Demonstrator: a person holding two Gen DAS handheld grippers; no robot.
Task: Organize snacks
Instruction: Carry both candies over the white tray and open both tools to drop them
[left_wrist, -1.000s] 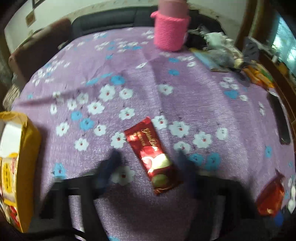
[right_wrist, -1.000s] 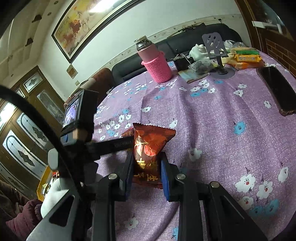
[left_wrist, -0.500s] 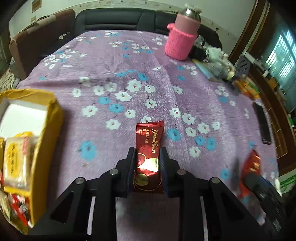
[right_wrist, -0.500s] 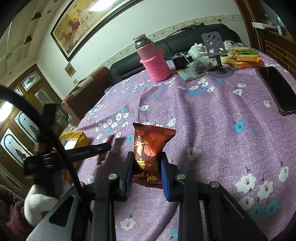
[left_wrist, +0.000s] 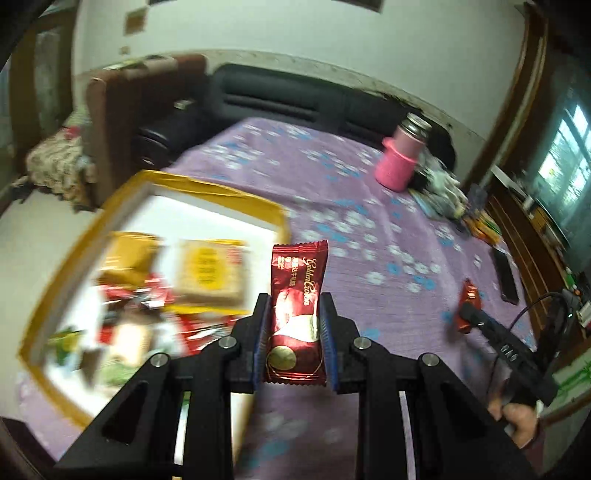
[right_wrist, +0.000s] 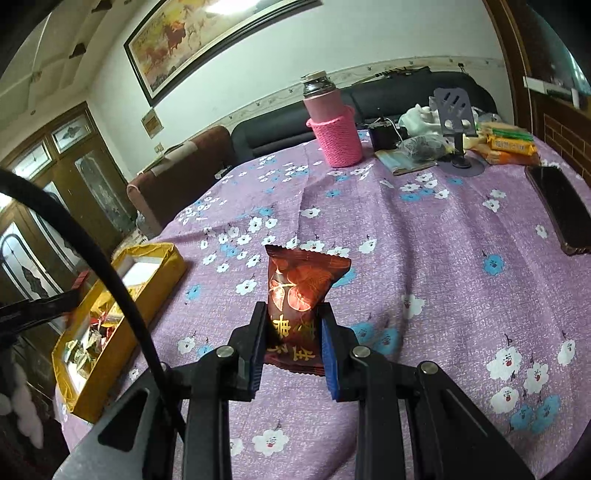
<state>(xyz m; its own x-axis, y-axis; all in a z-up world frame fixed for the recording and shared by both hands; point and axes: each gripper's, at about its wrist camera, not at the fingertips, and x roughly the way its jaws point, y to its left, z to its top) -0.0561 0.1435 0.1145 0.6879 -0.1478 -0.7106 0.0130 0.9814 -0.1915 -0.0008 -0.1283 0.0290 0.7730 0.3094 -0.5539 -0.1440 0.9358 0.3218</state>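
My left gripper (left_wrist: 294, 321) is shut on a long red wafer bar wrapper (left_wrist: 297, 295) with gold lettering, held up in the air beside the yellow snack box (left_wrist: 207, 192). The box holds several wrapped snacks, blurred by motion. My right gripper (right_wrist: 293, 325) is shut on a dark red snack packet (right_wrist: 301, 288) with gold characters, held just above the purple flowered tablecloth (right_wrist: 424, 240). In the left wrist view the right gripper (left_wrist: 471, 315) shows at the right with its red packet (left_wrist: 470, 301). In the right wrist view the yellow box (right_wrist: 162, 273) sits at the table's left edge.
A pink-sleeved flask (right_wrist: 332, 125) stands at the back of the table. Behind it to the right are a phone stand (right_wrist: 456, 125), bags and yellow biscuit packs (right_wrist: 509, 146). A dark phone (right_wrist: 559, 206) lies at the right edge. A black sofa (left_wrist: 295, 99) and brown chair (left_wrist: 129, 110) lie beyond.
My left gripper closed on the red wafer bar, lifted it off the cloth and carried it left to beside the yellow box. The right gripper kept its packet and hardly moved.
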